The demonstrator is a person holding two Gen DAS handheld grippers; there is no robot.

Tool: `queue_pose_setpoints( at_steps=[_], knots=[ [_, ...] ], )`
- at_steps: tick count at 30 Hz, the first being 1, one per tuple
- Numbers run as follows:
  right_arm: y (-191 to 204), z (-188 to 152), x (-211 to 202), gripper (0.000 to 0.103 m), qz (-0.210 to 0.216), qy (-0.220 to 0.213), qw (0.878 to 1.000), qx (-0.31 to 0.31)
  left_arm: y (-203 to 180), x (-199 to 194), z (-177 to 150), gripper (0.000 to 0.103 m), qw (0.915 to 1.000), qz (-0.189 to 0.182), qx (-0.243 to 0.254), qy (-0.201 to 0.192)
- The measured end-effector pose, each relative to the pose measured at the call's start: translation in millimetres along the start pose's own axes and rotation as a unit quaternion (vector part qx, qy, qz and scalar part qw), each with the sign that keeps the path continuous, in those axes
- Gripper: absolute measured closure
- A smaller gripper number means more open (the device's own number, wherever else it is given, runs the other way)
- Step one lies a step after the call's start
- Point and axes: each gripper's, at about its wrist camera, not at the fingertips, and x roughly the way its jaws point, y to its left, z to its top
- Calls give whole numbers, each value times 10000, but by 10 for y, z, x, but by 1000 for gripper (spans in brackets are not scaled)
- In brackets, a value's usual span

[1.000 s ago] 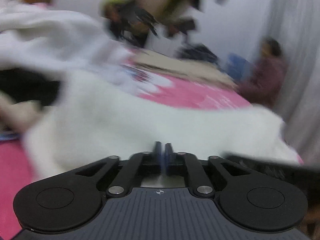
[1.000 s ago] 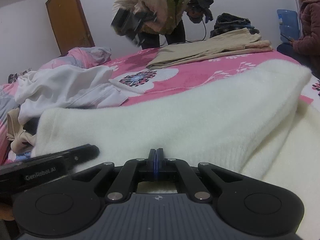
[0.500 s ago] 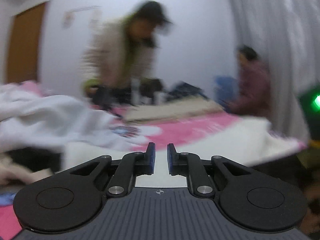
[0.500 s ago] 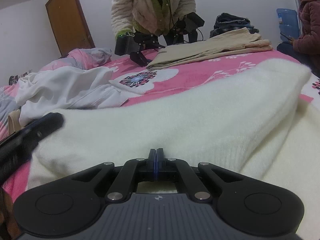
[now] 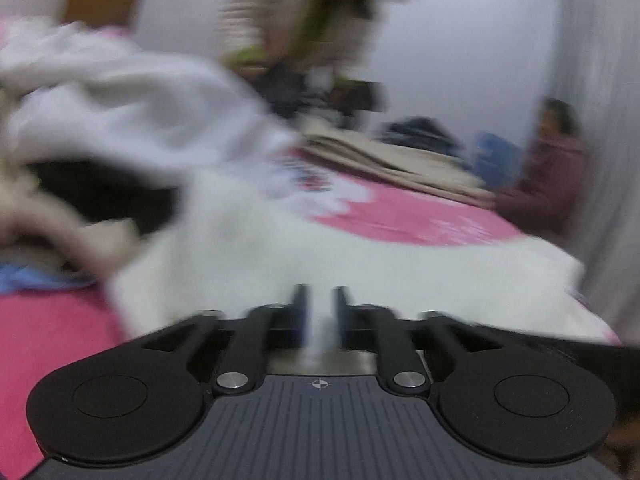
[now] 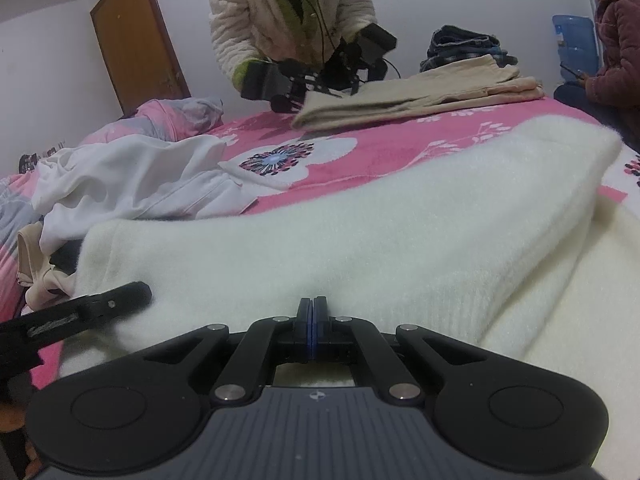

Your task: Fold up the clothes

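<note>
A fluffy white sweater [image 6: 360,248] lies folded across the pink flowered bedspread [image 6: 400,140]. My right gripper [image 6: 314,312] is shut at the sweater's near edge, its tips pressed into the knit and fabric showing under the jaws. In the blurred left wrist view the same sweater [image 5: 280,248] spreads in front of my left gripper [image 5: 319,300]. Its jaws are opening, and only white knit shows in the gap, not pinched. One black finger of the left gripper [image 6: 100,304] rests at the sweater's left corner in the right wrist view.
A crumpled white garment [image 6: 132,184] and beige clothes [image 6: 32,264] lie to the left. Folded beige trousers [image 6: 420,96] sit at the far side, where a person [image 6: 288,12] holds another pair of grippers. A second person [image 6: 616,52] sits at the right.
My left gripper went from shut to open, swinging up and back down over the sweater's left corner. The right gripper kept still. The person at the far side bent over the beige trousers.
</note>
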Motion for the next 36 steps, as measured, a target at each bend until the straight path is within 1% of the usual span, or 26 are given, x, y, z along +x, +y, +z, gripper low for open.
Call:
queue_pose_setpoints(
  at_steps=[2, 3, 4, 6, 7, 8, 9, 10, 11, 12, 13, 17, 18, 19, 20, 21, 22, 23, 25, 27, 29, 30, 31, 32, 34, 36],
  knots=[
    [-4, 2, 2, 103, 10, 0, 10000, 17, -134, -38, -9, 47, 9983, -457, 348, -56],
    [-10, 1, 3, 103, 25, 0, 10000, 37, -193, -47, -26, 29, 9973, -549, 484, -80],
    [-21, 2, 5, 103, 51, 2, 10000, 72, -253, -44, -44, 22, 9965, -563, 620, -69],
    [-45, 2, 9, 103, 108, 4, 9998, 153, -322, 49, -82, 21, 9955, -537, 779, 34],
    [-51, 2, 9, 103, 128, 1, 9998, 183, -339, 50, -107, 23, 9956, -503, 781, 106],
    [-59, 2, 8, 103, 145, -2, 9997, 209, -351, 37, -134, 26, 9958, -464, 762, 181],
    [-65, 1, 7, 103, 156, -3, 9996, 223, -342, 53, -139, 39, 9965, -380, 693, 260],
    [-66, 1, 6, 103, 162, -5, 9996, 230, -302, 77, -118, 60, 9973, -274, 593, 333],
    [-67, 1, 6, 103, 164, -5, 9996, 235, -242, 120, -113, 68, 9979, -235, 477, 375],
    [-67, 0, 6, 103, 166, -5, 9996, 239, -178, 167, -112, 98, 9983, -216, 356, 409],
    [-68, -1, 5, 103, 168, -5, 9996, 242, -141, 172, -112, 103, 9985, -157, 277, 439],
    [-68, -2, 8, 103, 173, -7, 9995, 252, -103, 149, -125, 103, 9991, -30, 209, 372],
    [-67, -1, 9, 103, 172, -6, 9995, 252, -104, 131, -125, 100, 9992, -30, 215, 349],
    [-67, -1, 10, 103, 172, -6, 9995, 252, -106, 125, -121, 83, 9992, -32, 213, 338],
    [-68, 0, 10, 103, 173, -5, 9995, 253, -110, 115, -117, 71, 9992, -12, 220, 326],
    [-67, 0, 11, 103, 174, -5, 9995, 253, -119, 101, -114, 51, 9992, -17, 254, 309],
    [-66, 0, 12, 103, 174, -4, 9995, 253, -148, 102, -121, 44, 9989, -27, 353, 306],
    [-66, 0, 12, 103, 173, -4, 9995, 252, -182, 107, -130, 41, 9984, -36, 467, 307],
    [-67, -1, 11, 103, 177, -5, 9995, 251, -281, 124, -149, 24, 9965, -20, 767, 344],
    [-66, -1, 10, 103, 180, -4, 9995, 251, -360, 145, -168, 13, 9941, 2, 1012, 392],
    [-66, -2, 11, 103, 181, -4, 9995, 253, -405, 171, -188, 11, 9922, 28, 1161, 449],
    [-65, -2, 12, 103, 181, -3, 9995, 253, -409, 182, -193, 17, 9919, 31, 1176, 477],
    [-64, -1, 13, 103, 180, -2, 9995, 253, -400, 191, -195, 31, 9919, -5, 1162, 509],
    [-65, 0, 12, 103, 180, -1, 9995, 253, -389, 199, -197, 37, 9919, -52, 1144, 543],
    [-67, 3, 11, 103, 181, 3, 9995, 251, -383, 194, -202, 63, 9918, -125, 1149, 554],
    [-72, 3, 8, 103, 185, 6, 9995, 249, -405, 183, -214, 71, 9911, -160, 1202, 552]
  ],
)
